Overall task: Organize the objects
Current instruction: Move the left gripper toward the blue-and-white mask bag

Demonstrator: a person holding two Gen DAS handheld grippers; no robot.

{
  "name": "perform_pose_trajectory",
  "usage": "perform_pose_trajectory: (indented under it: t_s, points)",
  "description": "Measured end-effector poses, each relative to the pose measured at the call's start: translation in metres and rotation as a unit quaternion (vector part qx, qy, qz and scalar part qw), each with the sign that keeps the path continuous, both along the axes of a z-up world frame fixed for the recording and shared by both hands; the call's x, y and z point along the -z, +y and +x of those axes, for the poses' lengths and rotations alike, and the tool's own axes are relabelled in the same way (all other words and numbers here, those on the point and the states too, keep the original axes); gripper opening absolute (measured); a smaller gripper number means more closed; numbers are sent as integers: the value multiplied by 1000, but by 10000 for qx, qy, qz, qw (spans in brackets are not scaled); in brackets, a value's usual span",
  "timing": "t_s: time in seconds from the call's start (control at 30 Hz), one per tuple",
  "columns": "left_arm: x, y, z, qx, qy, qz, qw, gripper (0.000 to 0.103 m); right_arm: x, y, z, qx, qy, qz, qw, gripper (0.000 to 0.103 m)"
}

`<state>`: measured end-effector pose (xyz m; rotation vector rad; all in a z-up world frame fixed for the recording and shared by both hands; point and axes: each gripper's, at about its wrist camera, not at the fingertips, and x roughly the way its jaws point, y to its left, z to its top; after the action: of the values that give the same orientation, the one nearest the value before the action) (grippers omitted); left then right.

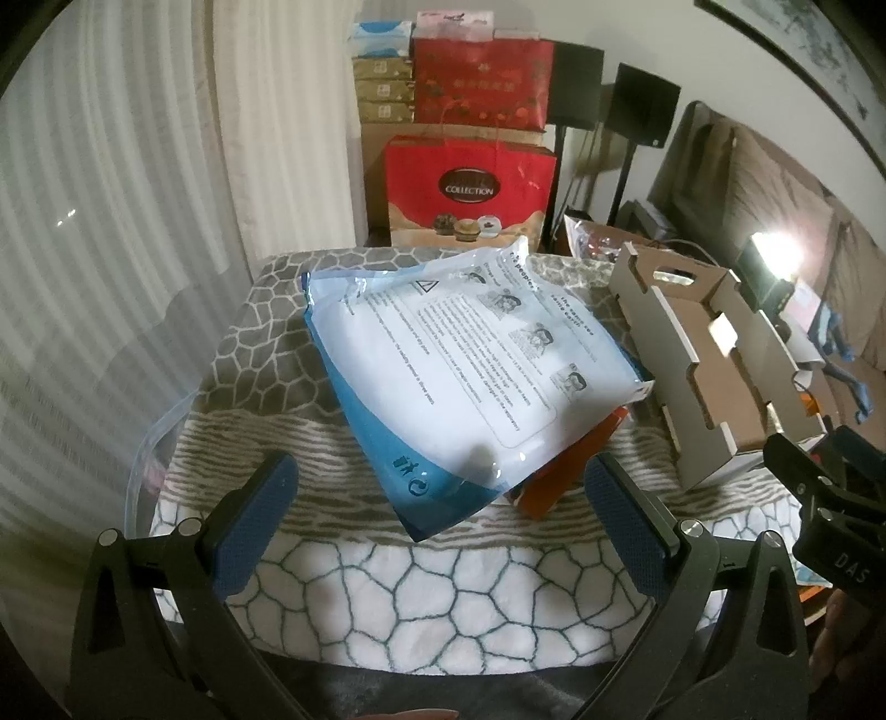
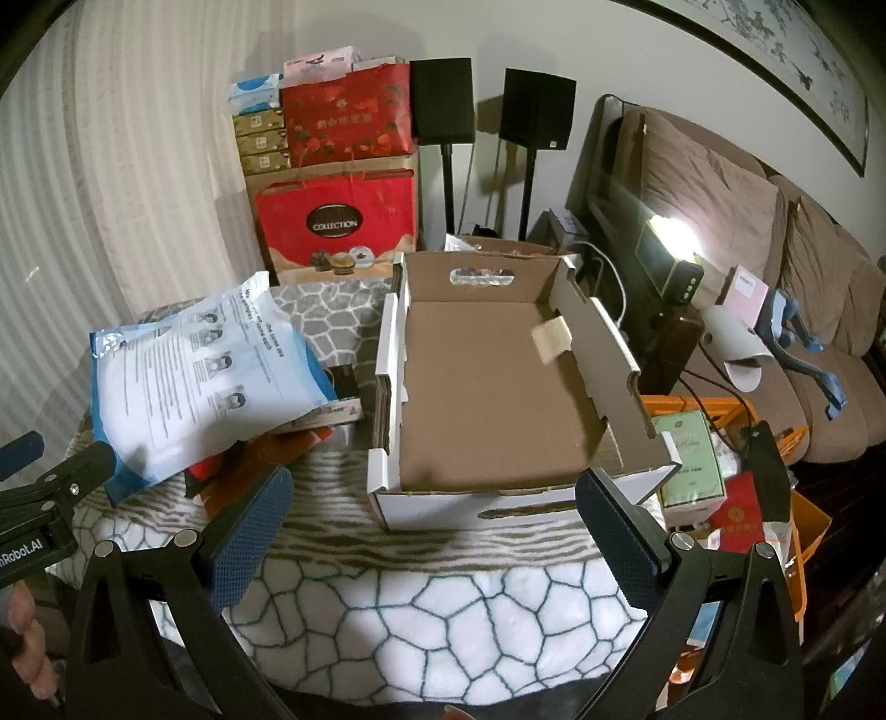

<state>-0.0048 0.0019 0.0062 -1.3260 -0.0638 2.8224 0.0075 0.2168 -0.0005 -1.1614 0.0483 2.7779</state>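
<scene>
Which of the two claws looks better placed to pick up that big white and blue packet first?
Probably the left. The left gripper hangs open right before the packet, its near corner almost between the fingers. The right gripper, also open, faces the empty cardboard box, with the packet off to its side.

I'm in a home living room: a brown sofa (image 2: 720, 221) far right, speakers on stands (image 2: 537, 111), stacked gift boxes (image 2: 338, 221) by a curtain (image 1: 111, 221), a framed painting (image 2: 775, 50) above.
</scene>
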Motion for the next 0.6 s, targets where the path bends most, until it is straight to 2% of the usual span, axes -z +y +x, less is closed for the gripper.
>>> perform_pose_trajectory:
  t_s: [0.6]
  points:
    - [0, 0, 0, -5, 1, -5, 10000, 103, 0, -2, 0, 24, -2, 6, 10000, 103]
